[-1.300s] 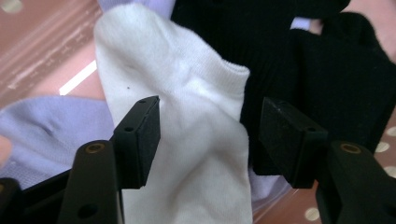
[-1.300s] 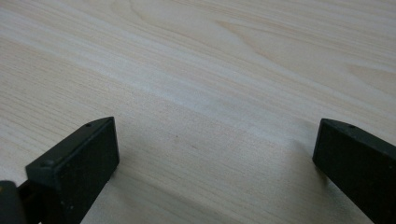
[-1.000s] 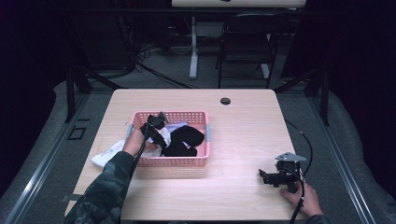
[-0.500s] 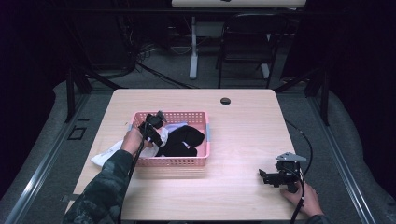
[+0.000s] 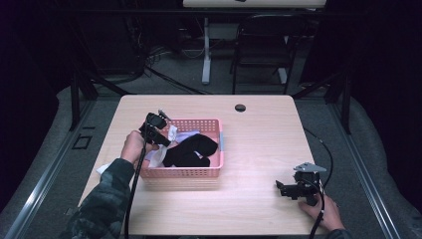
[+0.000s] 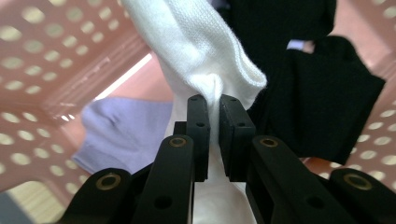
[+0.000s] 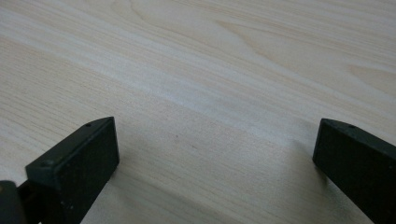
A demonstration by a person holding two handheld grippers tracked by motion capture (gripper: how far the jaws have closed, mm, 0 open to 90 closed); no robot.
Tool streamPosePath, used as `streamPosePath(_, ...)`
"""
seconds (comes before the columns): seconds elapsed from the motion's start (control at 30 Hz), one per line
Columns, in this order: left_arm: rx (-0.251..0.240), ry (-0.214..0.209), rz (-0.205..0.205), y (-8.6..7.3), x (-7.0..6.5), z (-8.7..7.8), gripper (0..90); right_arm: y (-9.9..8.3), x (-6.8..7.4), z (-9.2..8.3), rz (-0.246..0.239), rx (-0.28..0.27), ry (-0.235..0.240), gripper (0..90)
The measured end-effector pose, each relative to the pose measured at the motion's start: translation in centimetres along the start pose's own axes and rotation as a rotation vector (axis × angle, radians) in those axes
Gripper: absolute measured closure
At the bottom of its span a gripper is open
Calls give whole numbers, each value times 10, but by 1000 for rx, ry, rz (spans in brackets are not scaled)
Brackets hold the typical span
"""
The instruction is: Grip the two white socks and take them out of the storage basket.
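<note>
White sock: one, pinched in left tongs; right tongs spread wide, holding nothing.

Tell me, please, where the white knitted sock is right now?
White knitted sock is pinched in the left gripper, over the pink perforated basket's left end.
</note>
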State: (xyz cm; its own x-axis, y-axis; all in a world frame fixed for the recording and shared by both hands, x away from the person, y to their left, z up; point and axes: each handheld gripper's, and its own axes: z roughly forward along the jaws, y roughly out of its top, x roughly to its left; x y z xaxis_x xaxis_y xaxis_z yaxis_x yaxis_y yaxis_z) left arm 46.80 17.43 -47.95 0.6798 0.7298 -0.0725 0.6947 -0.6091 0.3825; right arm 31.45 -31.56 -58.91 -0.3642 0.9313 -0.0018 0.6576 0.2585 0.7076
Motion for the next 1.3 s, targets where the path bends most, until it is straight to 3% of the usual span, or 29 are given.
streamPosePath(0.17, -68, 12, 10, 2, -2, -19, 834, 0, 0, 0, 0, 0, 1, 0)
streamPosePath(0.43, -130, 18, 32, 6, -6, -41, 833, 0, 0, 0, 1, 0, 4, 0)
streamPosePath(0.73, -167, 35, 50, 9, -10, -57, 834, 0, 0, 0, 0, 0, 3, 0)
streamPosePath(1.13, -207, 30, 53, 12, -11, -71, 833, 0, 0, 0, 0, 0, 3, 0)
streamPosePath(1.3, -246, 34, 42, 10, -8, -84, 833, 0, 0, 0, 0, 0, 1, 0)
